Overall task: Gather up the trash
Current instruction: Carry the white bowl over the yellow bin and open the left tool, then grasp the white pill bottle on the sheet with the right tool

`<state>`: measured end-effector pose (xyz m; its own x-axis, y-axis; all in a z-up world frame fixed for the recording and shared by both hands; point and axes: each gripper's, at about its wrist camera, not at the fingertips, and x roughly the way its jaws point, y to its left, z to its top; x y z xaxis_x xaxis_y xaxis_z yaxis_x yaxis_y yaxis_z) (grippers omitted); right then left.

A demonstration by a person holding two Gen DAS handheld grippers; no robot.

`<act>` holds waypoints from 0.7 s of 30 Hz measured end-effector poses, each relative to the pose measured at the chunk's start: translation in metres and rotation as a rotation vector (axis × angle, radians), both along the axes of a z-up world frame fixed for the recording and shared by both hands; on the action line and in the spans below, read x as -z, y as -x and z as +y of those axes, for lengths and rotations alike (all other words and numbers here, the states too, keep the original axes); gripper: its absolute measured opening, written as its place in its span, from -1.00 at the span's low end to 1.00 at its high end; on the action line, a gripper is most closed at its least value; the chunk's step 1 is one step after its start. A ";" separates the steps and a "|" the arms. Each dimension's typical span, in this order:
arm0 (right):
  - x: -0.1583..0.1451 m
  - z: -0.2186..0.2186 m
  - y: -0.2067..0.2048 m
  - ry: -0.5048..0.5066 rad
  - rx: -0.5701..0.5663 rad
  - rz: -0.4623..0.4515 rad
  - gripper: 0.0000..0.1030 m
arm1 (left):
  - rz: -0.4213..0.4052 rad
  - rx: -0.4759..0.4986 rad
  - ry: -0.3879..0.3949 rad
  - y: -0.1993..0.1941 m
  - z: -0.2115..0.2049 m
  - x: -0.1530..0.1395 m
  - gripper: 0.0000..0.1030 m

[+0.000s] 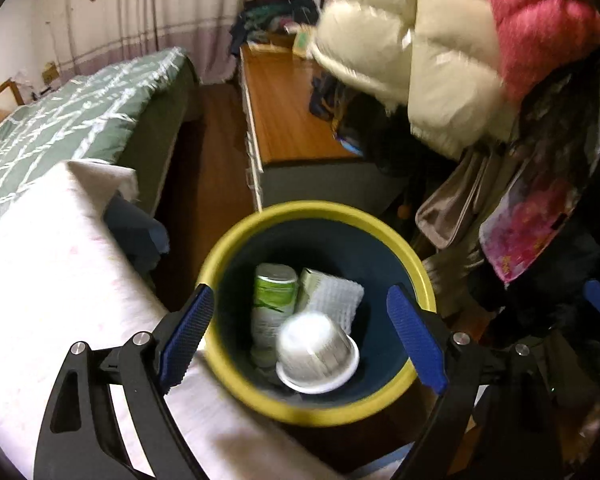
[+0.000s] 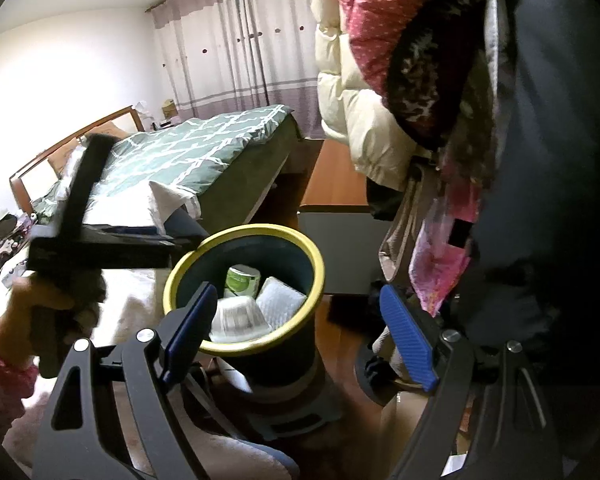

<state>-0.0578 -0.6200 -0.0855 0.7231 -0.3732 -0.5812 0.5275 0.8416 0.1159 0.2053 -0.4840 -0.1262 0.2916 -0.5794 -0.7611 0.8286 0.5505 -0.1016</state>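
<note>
So far your bin (image 1: pixel 260 396) already holds a white cup (image 1: pixel 316 356), with a green can (image 1: pixel 274 300) at its eleven o'clock and a white pad (image 1: pixel 336 298) at one. Both your left gripper (image 1: pixel 304 340) and right gripper (image 2: pixel 300 340) stand wide and empty; no loose trash shows, so little seems left.

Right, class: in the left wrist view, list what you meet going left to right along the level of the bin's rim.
White cloth-covered surface → left blue finger pad → yellow-rimmed bin → green-labelled can → white padded packet → right blue finger pad.
</note>
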 end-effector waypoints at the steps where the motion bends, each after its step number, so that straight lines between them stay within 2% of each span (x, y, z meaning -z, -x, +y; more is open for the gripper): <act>1: 0.000 0.002 -0.003 0.001 -0.006 0.003 0.54 | -0.014 -0.017 0.017 0.000 0.014 -0.007 0.72; 6: 0.003 0.014 -0.019 -0.001 -0.049 0.025 0.55 | -0.050 -0.133 0.088 -0.008 0.104 -0.035 0.76; 9: 0.007 0.025 -0.034 -0.007 -0.086 0.050 0.55 | -0.059 -0.253 0.132 -0.016 0.174 -0.042 0.78; 14: 0.005 0.053 -0.062 0.012 -0.160 0.075 0.55 | -0.098 -0.469 0.153 -0.028 0.291 -0.040 0.78; 21: -0.004 0.104 -0.111 0.029 -0.278 0.097 0.56 | -0.113 -0.689 0.138 -0.039 0.422 -0.022 0.78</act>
<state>0.0535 -0.5164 -0.0815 0.7413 -0.1860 -0.6449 0.2837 0.9576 0.0499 0.2442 -0.0617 -0.1038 0.6992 -0.3236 -0.6375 0.3065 0.9413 -0.1416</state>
